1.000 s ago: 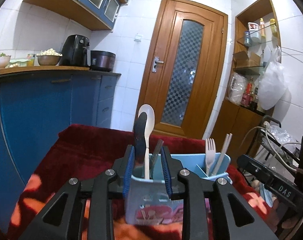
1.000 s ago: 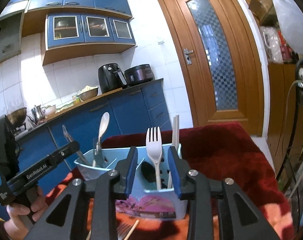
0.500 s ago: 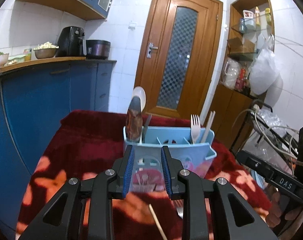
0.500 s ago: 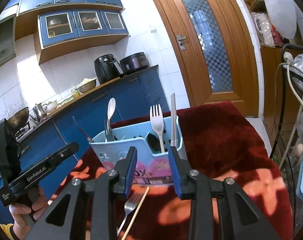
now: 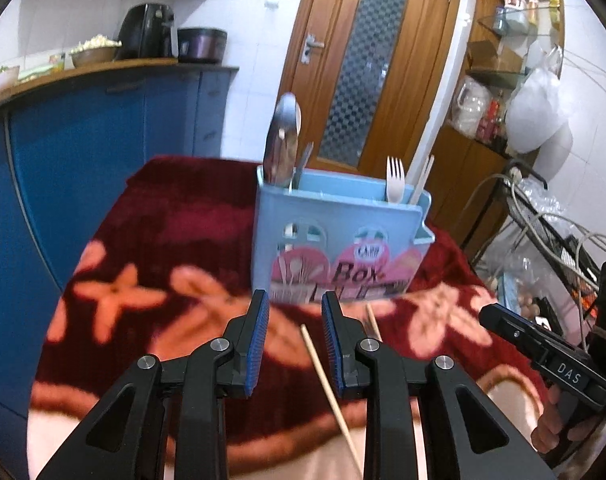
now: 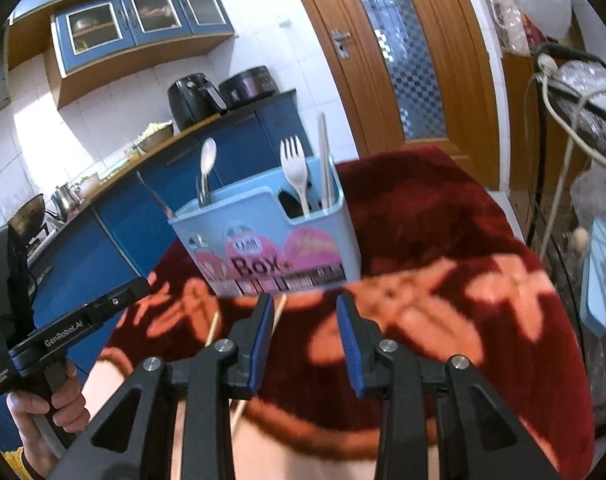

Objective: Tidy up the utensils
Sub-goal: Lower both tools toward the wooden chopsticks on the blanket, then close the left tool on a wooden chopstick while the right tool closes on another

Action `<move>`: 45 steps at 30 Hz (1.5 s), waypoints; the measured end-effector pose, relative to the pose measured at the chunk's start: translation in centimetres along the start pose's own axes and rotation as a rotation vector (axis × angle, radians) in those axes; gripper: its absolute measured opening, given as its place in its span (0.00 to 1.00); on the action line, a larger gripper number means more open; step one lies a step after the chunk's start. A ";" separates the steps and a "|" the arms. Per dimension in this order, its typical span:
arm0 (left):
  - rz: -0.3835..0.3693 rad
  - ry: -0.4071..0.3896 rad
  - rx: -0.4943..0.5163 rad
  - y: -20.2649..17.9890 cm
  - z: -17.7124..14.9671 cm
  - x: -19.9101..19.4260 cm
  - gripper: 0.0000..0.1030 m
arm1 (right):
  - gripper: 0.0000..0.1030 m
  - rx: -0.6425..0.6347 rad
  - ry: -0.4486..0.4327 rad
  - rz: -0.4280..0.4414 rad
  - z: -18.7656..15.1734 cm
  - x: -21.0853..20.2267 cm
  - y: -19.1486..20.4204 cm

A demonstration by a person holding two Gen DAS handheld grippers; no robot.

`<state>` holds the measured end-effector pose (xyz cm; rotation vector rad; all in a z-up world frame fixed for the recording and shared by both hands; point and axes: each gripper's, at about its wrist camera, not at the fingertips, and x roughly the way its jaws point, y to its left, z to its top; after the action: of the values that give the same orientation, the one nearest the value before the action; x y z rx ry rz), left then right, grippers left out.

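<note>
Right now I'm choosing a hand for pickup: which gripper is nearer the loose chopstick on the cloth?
Left. The left gripper hovers directly over the chopstick; the right gripper sits beside it.

A table under a dark red blanket (image 5: 175, 216) with orange flowers carries everything. A light blue box (image 5: 339, 248) stands upright on it. Just in front of the box a chopstick (image 5: 331, 388) lies loose on the blanket, with a second one (image 6: 213, 326) beside it.
</note>
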<state>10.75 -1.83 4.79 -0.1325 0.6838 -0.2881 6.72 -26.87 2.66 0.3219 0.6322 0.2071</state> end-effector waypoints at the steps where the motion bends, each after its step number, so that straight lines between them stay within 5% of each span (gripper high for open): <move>1: 0.000 0.016 0.000 0.0 -0.2 0.1 0.26 | 0.34 0.002 0.010 -0.005 -0.3 0.0 -0.1; 12: -0.010 0.177 0.002 -0.5 -2.7 2.5 0.26 | 0.35 0.049 0.101 -0.032 -3.4 0.3 -2.1; 31: -0.044 0.398 0.012 -2.4 -4.3 6.0 0.26 | 0.35 0.126 0.130 -0.015 -4.9 -0.1 -4.7; 37: -0.005 0.420 0.029 -2.8 -4.1 6.4 0.14 | 0.36 0.131 0.130 -0.009 -4.9 -0.1 -4.8; 45: -0.044 0.388 -0.039 -1.7 -4.3 6.2 0.04 | 0.36 0.124 0.141 -0.009 -5.0 -0.3 -4.7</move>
<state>12.21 -5.45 -1.92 -0.1299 1.0726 -0.3470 3.89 -30.17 -2.66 0.4267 0.7879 0.1838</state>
